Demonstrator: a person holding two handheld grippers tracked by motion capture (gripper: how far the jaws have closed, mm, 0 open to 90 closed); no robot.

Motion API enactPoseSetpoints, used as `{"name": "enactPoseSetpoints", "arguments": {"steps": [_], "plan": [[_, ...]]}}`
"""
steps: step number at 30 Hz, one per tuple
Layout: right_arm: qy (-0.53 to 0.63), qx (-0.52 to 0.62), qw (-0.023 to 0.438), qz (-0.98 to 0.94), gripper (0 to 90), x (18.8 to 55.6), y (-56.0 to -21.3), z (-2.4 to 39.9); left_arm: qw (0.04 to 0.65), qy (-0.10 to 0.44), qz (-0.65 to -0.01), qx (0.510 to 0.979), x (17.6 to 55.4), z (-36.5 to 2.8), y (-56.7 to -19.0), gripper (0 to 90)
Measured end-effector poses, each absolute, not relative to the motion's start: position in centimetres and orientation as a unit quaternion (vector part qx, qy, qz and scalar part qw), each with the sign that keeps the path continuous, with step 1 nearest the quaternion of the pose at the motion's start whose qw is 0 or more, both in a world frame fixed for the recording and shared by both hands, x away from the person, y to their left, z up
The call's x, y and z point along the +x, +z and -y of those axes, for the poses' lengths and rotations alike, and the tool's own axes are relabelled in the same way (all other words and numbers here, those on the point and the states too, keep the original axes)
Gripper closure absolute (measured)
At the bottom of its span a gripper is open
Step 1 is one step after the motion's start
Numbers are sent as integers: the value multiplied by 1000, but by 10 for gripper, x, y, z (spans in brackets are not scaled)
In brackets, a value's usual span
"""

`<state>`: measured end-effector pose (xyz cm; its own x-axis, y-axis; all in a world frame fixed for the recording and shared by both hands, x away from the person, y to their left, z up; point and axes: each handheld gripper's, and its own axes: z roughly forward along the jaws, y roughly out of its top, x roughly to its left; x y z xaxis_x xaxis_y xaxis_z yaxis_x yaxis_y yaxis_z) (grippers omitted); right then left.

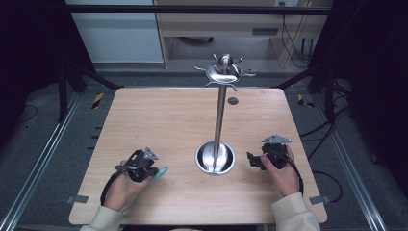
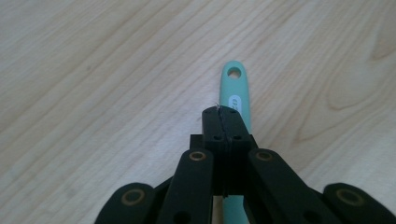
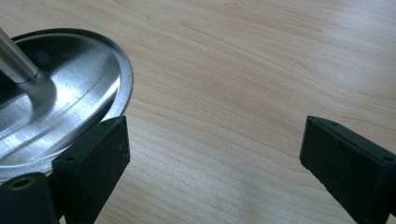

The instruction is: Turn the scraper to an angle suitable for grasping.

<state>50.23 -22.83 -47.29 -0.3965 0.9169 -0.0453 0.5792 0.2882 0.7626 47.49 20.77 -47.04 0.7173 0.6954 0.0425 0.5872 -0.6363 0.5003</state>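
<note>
A teal utensil handle (image 2: pixel 235 84) with a hanging hole lies on the wooden table (image 1: pixel 168 115) and pokes out to the right of my left gripper (image 1: pixel 153 172). In the left gripper view that gripper (image 2: pixel 224 116) has its jaws pressed together above the handle, which runs on underneath them; I cannot tell whether they pinch any of it. A steel stand with a round base (image 1: pixel 215 158), a tall pole (image 1: pixel 220 115) and a hooked top (image 1: pixel 224 71) rises at the table's middle. My right gripper (image 1: pixel 252 161) rests just right of the base (image 3: pixel 60 102), and its jaws (image 3: pixel 215 154) stand wide with only bare wood between them.
A small dark round grommet (image 1: pixel 233 101) sits in the table behind the pole. Metal rails and black frame legs flank the table, and cables lie on the floor at the right. A person's hands and pale sleeves come in from the front edge.
</note>
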Motion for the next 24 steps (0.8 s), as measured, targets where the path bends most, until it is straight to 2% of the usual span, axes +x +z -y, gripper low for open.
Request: {"name": "enactPoseSetpoints", "arguments": {"steps": [10, 16, 24], "plan": [[339, 490, 243, -766, 87, 502, -474, 228, 223, 94, -322, 915, 463, -193, -468, 900], [338, 489, 243, -767, 87, 503, -474, 228, 233, 116, -305, 916, 459, -188, -449, 894], [334, 486, 244, -770, 86, 503, -474, 227, 206, 119, -294, 926, 461, -185, -435, 811]]}}
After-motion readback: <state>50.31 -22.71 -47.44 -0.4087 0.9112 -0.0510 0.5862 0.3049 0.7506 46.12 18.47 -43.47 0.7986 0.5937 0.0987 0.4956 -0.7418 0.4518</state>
